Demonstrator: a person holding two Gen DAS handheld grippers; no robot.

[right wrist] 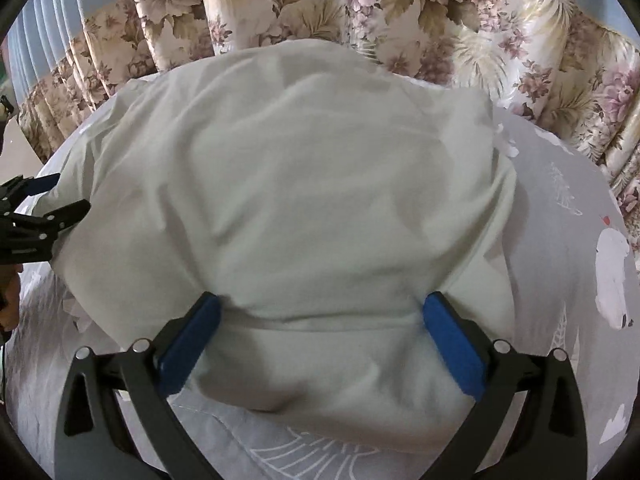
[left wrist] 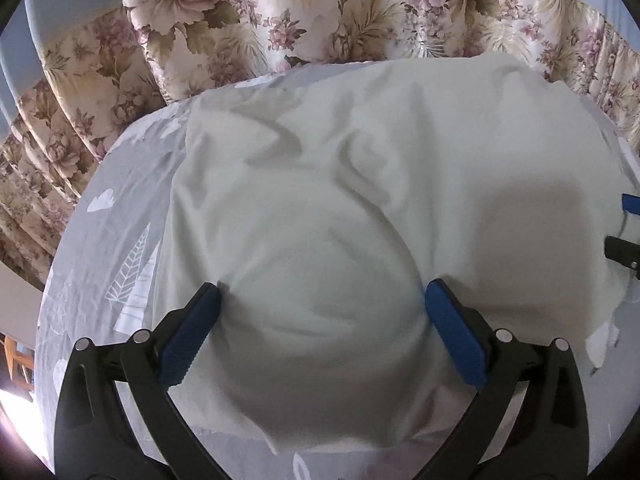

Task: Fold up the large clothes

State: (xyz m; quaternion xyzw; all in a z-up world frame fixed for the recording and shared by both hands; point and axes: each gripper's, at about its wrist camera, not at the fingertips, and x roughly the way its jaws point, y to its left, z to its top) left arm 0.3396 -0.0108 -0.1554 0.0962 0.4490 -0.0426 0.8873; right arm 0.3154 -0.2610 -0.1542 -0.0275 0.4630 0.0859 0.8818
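**Fold step: both tools spread over the near edge of the garment**

1. Left tool (left wrist: 322, 296): released. Its blue pads (left wrist: 192, 332) stand wide apart, pressed down on either side of a rounded bulge of cloth. Nothing is pinched between them.

2. Garment (left wrist: 360, 168): a large pale, off-white piece of clothing lying on the bed (left wrist: 120, 216), which carries a grey cover printed with white trees and figures. The cloth is creased, and its near edge appears doubled over, so at least one fold is judged to be in place already. A flowered curtain (left wrist: 224, 12) hangs behind the bed.

3. Right tool (right wrist: 322, 306): also released, pads straddling a thick doubled seam line at the near edge of the garment. The left tool shows at the left margin of the right wrist view, beside the same garment.

4. Step in hand: judged to be the approach to a two-point grasp of the near edge.

5. Next move calls for: closing both tools on all layers at once, then lifting evenly so the stacked layers do not slip apart.

6. Containers: none visible.
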